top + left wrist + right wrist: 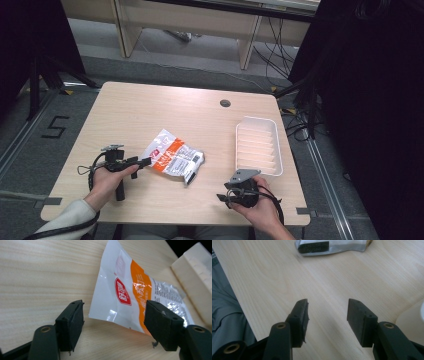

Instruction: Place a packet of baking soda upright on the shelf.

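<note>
A white and orange snack packet [171, 156] lies flat near the middle of the light wooden table [150, 110]. My left gripper [143, 161] is open at the packet's left edge, and in the left gripper view the packet [130, 292] lies just beyond and between the jaws, its near edge lifted slightly. My right gripper [223, 197] is open near the table's front edge, to the right of the packet, with nothing between its jaws. The right gripper view shows the packet's silver end [329, 246] farther off.
A white ribbed tray [258, 145] stands at the table's right side, also seen at the right edge of the left gripper view [197, 277]. A round cable hole [225, 103] sits near the far edge. Grey floor surrounds the table.
</note>
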A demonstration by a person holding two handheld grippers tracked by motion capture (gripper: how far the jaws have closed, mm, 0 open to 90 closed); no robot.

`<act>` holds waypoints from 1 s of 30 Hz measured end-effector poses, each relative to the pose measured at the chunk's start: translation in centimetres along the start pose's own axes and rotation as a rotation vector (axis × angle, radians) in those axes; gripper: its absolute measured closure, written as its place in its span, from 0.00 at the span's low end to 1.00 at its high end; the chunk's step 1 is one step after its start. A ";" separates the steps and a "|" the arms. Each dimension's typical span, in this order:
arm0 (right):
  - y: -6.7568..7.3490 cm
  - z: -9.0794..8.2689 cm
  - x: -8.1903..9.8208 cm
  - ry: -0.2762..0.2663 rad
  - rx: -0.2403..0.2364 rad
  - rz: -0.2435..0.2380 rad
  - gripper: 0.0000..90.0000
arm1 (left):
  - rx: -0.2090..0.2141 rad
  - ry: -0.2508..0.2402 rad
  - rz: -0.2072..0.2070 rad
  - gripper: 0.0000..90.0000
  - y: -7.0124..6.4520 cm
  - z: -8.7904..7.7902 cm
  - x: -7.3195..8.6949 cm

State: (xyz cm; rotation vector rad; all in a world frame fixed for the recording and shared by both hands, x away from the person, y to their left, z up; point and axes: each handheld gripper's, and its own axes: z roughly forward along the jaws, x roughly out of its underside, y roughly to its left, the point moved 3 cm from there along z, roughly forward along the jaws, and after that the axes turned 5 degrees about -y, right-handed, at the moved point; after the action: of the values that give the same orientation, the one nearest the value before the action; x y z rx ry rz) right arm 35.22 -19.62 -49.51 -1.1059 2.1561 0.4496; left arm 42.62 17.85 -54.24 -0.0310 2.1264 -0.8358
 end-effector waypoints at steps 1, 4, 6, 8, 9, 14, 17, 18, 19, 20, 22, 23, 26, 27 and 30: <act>0.0 0.0 0.0 0.005 -0.002 0.000 0.57 | 0.001 -0.003 -0.006 0.36 0.0 0.0 0.0; 0.0 0.0 0.0 0.008 -0.005 -0.001 0.57 | 0.008 0.000 0.002 0.37 -0.3 0.1 0.2; 0.0 0.3 0.0 -0.026 0.009 -0.010 0.57 | 0.010 0.001 0.005 0.37 -0.5 0.3 0.3; 0.0 0.1 0.0 0.011 -0.003 -0.002 0.57 | 0.011 -0.007 -0.005 0.37 -0.7 0.6 0.3; 0.0 0.1 0.0 0.010 -0.004 -0.001 0.57 | 0.011 -0.008 -0.010 0.37 -0.7 0.7 0.3; 0.0 0.3 0.1 0.004 0.000 -0.004 0.57 | 0.014 -0.045 -0.057 0.41 -0.9 1.4 0.4; 0.0 0.2 0.1 0.014 -0.003 -0.008 0.57 | 0.020 -0.046 -0.079 0.42 -1.0 1.4 0.5; 0.0 0.2 0.1 0.013 -0.002 -0.010 0.57 | 0.021 -0.048 -0.081 0.42 -1.1 1.3 0.6; 0.1 0.4 0.1 -0.009 0.002 -0.005 0.57 | 0.022 -0.046 -0.078 0.41 -1.2 1.2 0.8; 0.1 0.3 0.1 -0.002 0.001 -0.002 0.57 | 0.021 -0.049 -0.081 0.41 -1.3 1.2 0.8; 0.0 0.4 0.1 -0.006 0.006 -0.016 0.57 | 0.024 -0.050 -0.075 0.41 -1.3 1.4 0.8; 0.0 0.2 0.1 0.018 -0.005 -0.009 0.57 | 0.026 -0.048 -0.076 0.41 -1.3 1.4 0.8; 0.1 0.4 0.2 0.003 -0.001 -0.011 0.57 | 0.024 -0.056 -0.078 0.42 -1.2 1.5 0.7; 0.1 0.4 0.2 0.003 -0.001 -0.006 0.57 | 0.023 -0.045 -0.067 0.43 -0.9 1.5 0.7; 0.2 0.5 0.1 0.006 -0.001 0.007 0.57 | 0.018 -0.066 -0.098 0.47 -0.8 1.8 0.4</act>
State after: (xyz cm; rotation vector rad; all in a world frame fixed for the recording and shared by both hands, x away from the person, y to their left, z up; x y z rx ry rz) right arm 35.20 -19.26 -50.00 -1.1021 2.1651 0.4508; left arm 43.41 16.06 -54.83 -0.1524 2.0685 -0.8990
